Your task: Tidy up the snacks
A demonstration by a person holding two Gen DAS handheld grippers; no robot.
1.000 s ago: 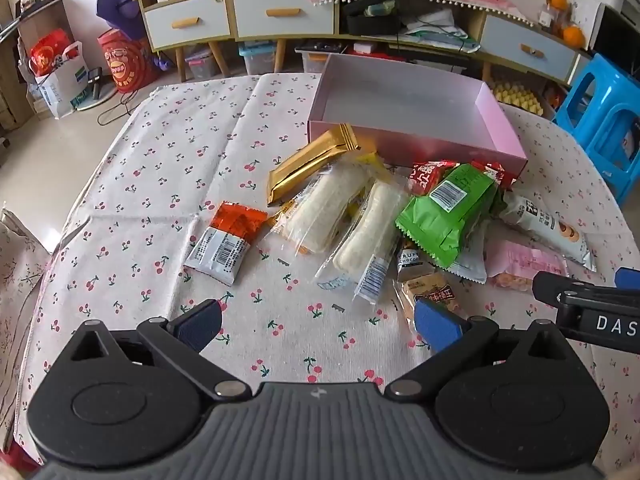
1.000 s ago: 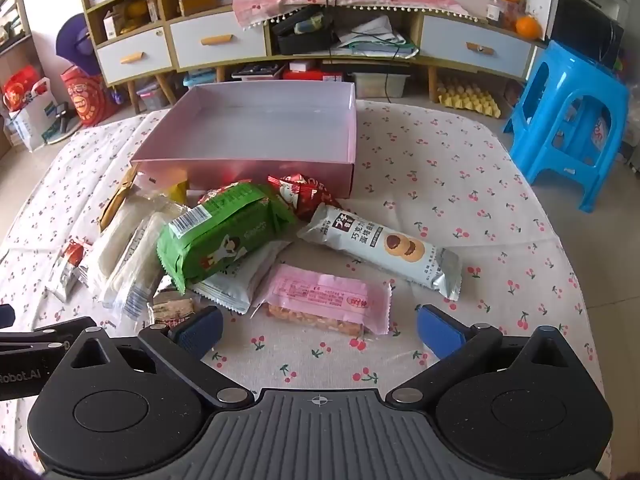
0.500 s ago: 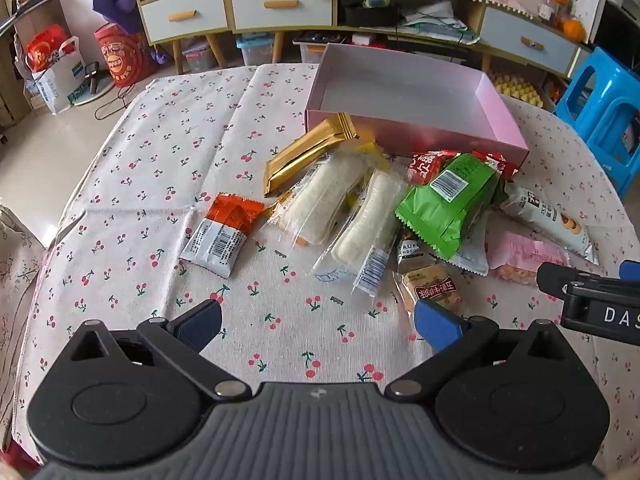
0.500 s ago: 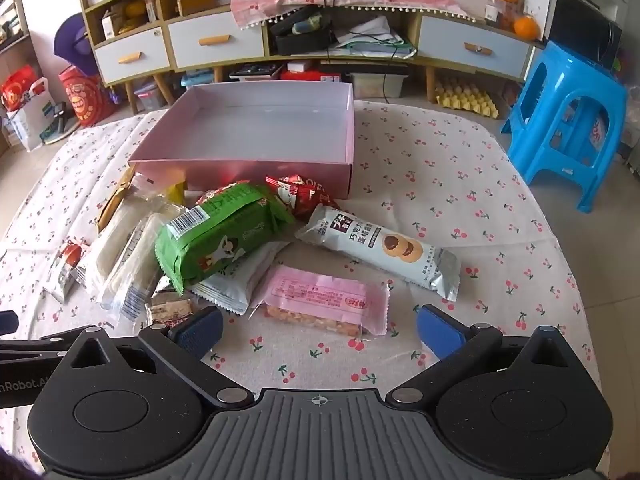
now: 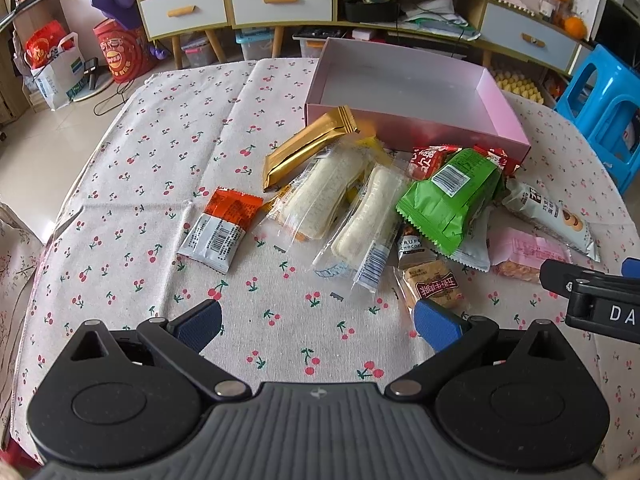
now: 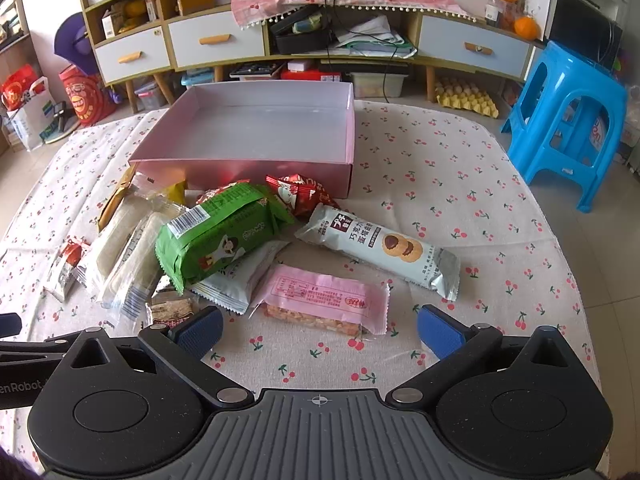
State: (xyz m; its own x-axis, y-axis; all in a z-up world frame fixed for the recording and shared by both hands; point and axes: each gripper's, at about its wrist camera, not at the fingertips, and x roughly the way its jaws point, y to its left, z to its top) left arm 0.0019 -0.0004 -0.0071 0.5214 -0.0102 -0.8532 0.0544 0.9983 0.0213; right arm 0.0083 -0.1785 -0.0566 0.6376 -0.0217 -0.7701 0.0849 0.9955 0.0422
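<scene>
An empty pink box point(image 5: 404, 84) point(image 6: 264, 120) stands at the back of the cherry-print table. In front of it lies a pile of snacks: a gold bar point(image 5: 308, 146), two clear-wrapped white cakes point(image 5: 320, 196), an orange-and-white packet point(image 5: 222, 228), a green pack point(image 5: 452, 196) point(image 6: 216, 236), a red pack point(image 6: 300, 192), a grey cookie pack point(image 6: 380, 246), a pink pack point(image 6: 324, 298) and a small brown square point(image 5: 434, 286). My left gripper point(image 5: 318, 324) is open and empty, near the table's front. My right gripper point(image 6: 320, 330) is open and empty, just short of the pink pack.
A blue plastic stool point(image 6: 568, 120) stands right of the table. A long cabinet with drawers point(image 6: 200, 40) runs along the back wall. Bags point(image 5: 56, 64) sit on the floor at the left. The right gripper's body shows in the left wrist view point(image 5: 592, 292).
The left gripper has pulled back and risen a little, so the snacks look farther away. The right gripper has barely moved. Both stay open.
</scene>
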